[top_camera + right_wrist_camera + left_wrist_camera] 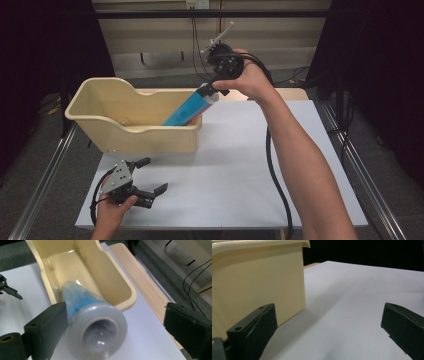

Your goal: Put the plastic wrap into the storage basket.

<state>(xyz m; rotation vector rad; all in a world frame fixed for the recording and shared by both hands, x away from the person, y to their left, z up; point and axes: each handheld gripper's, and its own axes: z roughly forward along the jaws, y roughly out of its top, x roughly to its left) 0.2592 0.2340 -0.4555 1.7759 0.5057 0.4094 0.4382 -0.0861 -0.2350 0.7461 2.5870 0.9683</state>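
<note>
Right up against the right tool's (117, 325) camera is the grey open end of a roll (96, 326) of clear blue film. It stands between the two black jaws, with the near jaw just beside its rim and the far jaw well clear, so the jaws are wide and not pressing on it. From that tool the roll slants down and away into the cream tub (125, 293), its lower end resting on the tub's floor and its upper part leaning over the tub's rim. In the high view the right tool (215, 89) hangs at the roll's (192, 106) top end, above the tub (135, 135). The left tool (150, 176) rests low on the white bench (240, 170), just in front of the tub's near wall, jaws spread wide with nothing between them.
</note>
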